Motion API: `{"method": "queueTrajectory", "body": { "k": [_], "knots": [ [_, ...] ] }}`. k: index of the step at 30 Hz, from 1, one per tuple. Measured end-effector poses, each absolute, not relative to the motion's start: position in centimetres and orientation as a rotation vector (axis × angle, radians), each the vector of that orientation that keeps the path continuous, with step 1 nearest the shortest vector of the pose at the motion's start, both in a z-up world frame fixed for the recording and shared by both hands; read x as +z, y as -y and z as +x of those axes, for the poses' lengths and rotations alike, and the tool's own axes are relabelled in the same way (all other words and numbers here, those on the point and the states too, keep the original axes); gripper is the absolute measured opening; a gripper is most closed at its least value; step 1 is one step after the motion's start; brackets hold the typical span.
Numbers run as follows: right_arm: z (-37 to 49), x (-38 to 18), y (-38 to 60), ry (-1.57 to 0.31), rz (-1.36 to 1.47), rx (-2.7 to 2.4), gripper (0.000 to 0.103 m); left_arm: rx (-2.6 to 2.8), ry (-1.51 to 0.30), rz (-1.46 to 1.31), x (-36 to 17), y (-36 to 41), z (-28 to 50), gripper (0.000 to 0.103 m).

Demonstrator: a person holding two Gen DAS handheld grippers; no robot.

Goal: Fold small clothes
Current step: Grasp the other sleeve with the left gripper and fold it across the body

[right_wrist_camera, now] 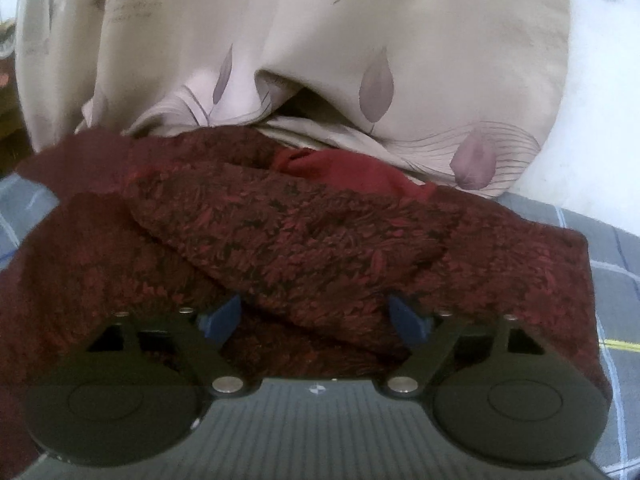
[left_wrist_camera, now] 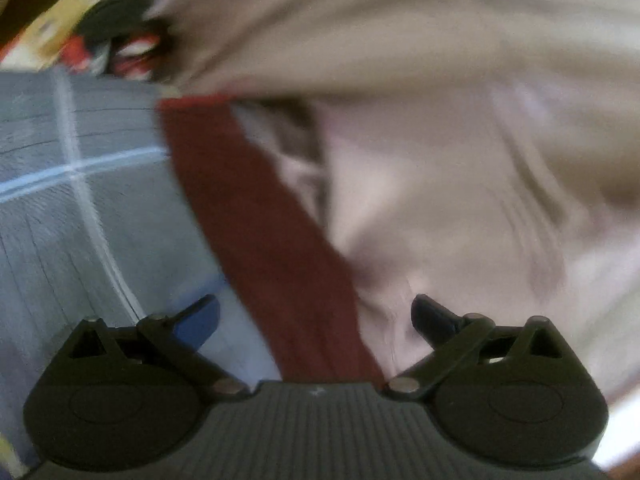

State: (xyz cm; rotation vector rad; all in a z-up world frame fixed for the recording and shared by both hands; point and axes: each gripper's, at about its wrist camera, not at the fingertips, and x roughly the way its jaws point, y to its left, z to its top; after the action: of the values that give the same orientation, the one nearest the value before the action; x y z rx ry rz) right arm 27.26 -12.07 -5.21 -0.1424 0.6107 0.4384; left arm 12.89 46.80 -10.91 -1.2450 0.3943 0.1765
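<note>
Blue pads tip the black fingers of my right gripper (right_wrist_camera: 316, 316), whose jaws stand wide apart; a fold of the dark red patterned garment (right_wrist_camera: 304, 240) lies between them, but the pads do not press on it. The garment is a knit-looking cloth with a red leaf-like figure on a darker ground. It lies crumpled across the grey checked bedsheet (right_wrist_camera: 600, 232), one thick fold running diagonally over the rest. A plain red inner layer (right_wrist_camera: 352, 168) shows at its far edge. Behind it, touching that far edge, hangs a beige fabric (right_wrist_camera: 320, 40) printed with mauve leaves and fine curved lines; beyond this to the right is a white surface (right_wrist_camera: 600, 100).

My left gripper (left_wrist_camera: 316, 320) is likewise spread wide, and nothing is held in it. Its view is blurred. Between and beyond its fingertips a plain dark red strip of cloth (left_wrist_camera: 256, 220) runs away from me, its far end at the beige fabric's (left_wrist_camera: 400, 32) lower edge. To the left of the strip lies the grey sheet (left_wrist_camera: 80, 160) with pale crossing lines. To its right is pale pinkish fabric (left_wrist_camera: 440, 200), too smeared to identify further. In the upper left corner, yellow, red and black objects (left_wrist_camera: 80, 32) appear, indistinct.
</note>
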Motion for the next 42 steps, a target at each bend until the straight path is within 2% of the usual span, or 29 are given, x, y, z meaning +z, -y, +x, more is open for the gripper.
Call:
{"method": "queueTrajectory", "body": {
  "k": [2,3,9,11,12,15,17,19,26,34,42],
  "knots": [
    [27.1,-5.3,11.9,-0.609,-0.154,0.442,0.085,0.211,-0.402,-1.335,-12.8,-49.1,13.8,0.101],
    [27.1,-5.3,11.9,-0.609,-0.154,0.443,0.086,0.217,-0.398,-1.347,-13.1,-49.8,14.3,0.098],
    [27.1,-5.3,12.0,-0.606,-0.142,0.445,0.089,0.243,-0.472,-1.250,-12.7,-51.7,18.9,0.094],
    [27.1,-5.3,11.9,-0.603,-0.148,0.444,0.090,0.274,-0.489,-1.270,-13.1,-52.8,19.7,0.079],
    [27.0,-5.3,11.9,-0.600,-0.148,0.444,0.091,0.276,-0.489,-1.299,-13.4,-53.4,20.0,0.076],
    [26.8,-5.1,12.1,-0.584,-0.137,0.444,0.092,0.277,-0.507,-1.303,-13.8,-54.5,20.8,0.057],
    [26.7,-5.0,12.3,-0.572,-0.127,0.442,0.094,0.286,-0.526,-1.242,-14.0,-54.2,21.2,0.033],
    [26.7,-5.0,12.4,-0.568,-0.121,0.439,0.095,0.303,-0.513,-1.209,-14.8,-53.9,21.3,0.018],
    [26.7,-4.9,12.4,-0.566,-0.113,0.443,0.098,0.301,-0.383,-1.067,-14.4,-51.7,20.6,0.011],
    [26.8,-4.9,12.8,-0.560,-0.084,0.433,0.100,0.109,-0.256,-0.769,-5.9,-43.9,20.3,0.012],
    [26.6,-4.6,15.3,-0.511,0.070,0.428,0.101,-0.170,-0.239,-0.651,2.0,-29.6,21.5,0.012]
  ]
}}
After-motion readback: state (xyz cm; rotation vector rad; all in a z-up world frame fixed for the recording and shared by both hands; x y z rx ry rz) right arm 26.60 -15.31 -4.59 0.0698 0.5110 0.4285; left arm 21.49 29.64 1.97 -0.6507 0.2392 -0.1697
